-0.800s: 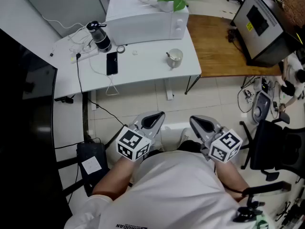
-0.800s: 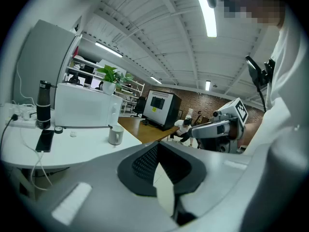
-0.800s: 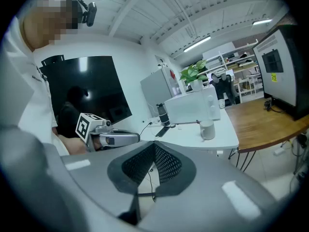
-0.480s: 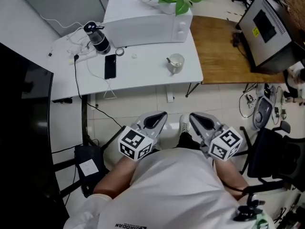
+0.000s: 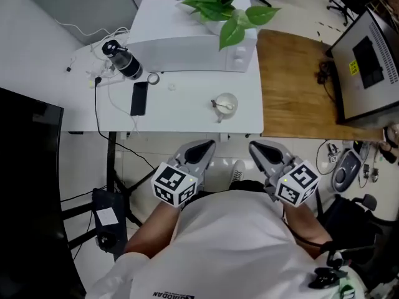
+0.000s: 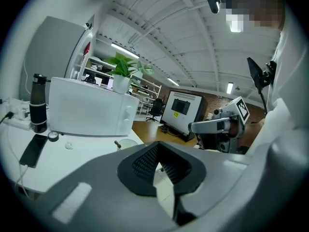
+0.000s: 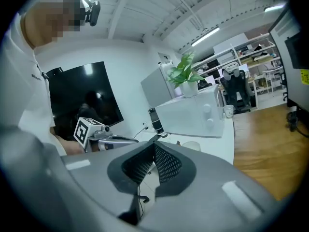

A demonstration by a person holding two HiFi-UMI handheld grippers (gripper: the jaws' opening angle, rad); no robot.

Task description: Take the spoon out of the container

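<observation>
1. Progress: standing at the very start, judging by the layout; spoon point(image 5: 217, 104) resting inside the container point(image 5: 234, 103), handle showing at the left side of the rim; nothing lifted, nothing touched;
2. Locating the container: sitting on the white table point(image 5: 187, 111) near its front edge, in front of the white appliance point(image 5: 187, 42) carrying the plant point(image 5: 227, 5); lying well off to its left, a phone point(image 5: 138, 98) and a dark bottle point(image 5: 121, 60), both out of the way;
3. Holding the left gripper point(image 5: 198, 151) low and close to the body, short of the table edge and well apart from the container; showing its jaws clenched together with nothing between them in the left gripper view;
4. Holding the right gripper point(image 5: 265, 153) level with it on the other side, likewise short of the table; jaws pressed together on nothing, going by the right gripper view;
5. Remaining, as a judgement: bringing one gripper forward over the table, parting its jaws, closing on the spoon handle, drawing it up and clear of the rim; possibly steadying the container with the other gripper, it looking small and light enough to tip or slide
</observation>
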